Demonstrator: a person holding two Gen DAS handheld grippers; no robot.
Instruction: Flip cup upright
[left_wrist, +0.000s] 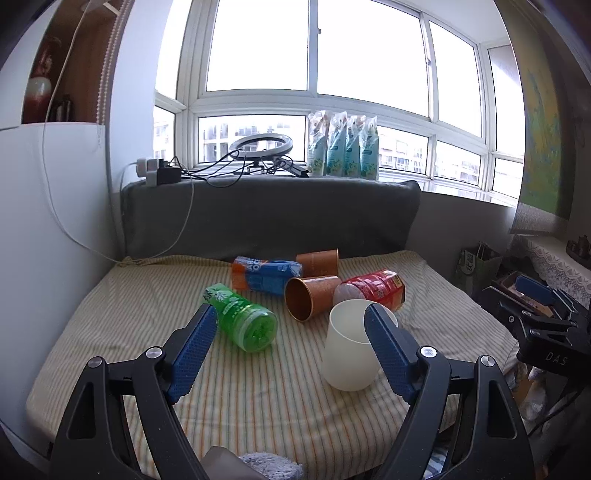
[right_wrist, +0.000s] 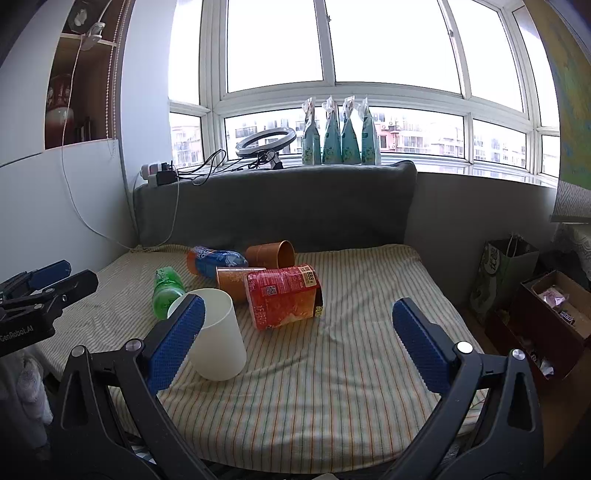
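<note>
A white cup (left_wrist: 347, 350) stands on the striped cloth (left_wrist: 258, 387), mouth up, also in the right wrist view (right_wrist: 218, 336). Two brown paper cups lie on their sides behind it, the near one (left_wrist: 310, 297) (right_wrist: 231, 282) with its mouth toward me, the far one (left_wrist: 319, 261) (right_wrist: 271, 254). My left gripper (left_wrist: 291, 325) is open and empty, its right finger (left_wrist: 391, 354) in front of the white cup's rim. My right gripper (right_wrist: 299, 325) is open and empty, its left finger (right_wrist: 173, 343) in front of the white cup.
A green bottle (left_wrist: 243, 319), a blue-orange bottle (left_wrist: 266, 275) and a red snack can (left_wrist: 373, 290) lie among the cups. A grey cushion (left_wrist: 269, 214) backs the surface. A ring light (left_wrist: 262, 146) and pouches (left_wrist: 343, 146) stand on the sill. Boxes (right_wrist: 554, 317) sit right.
</note>
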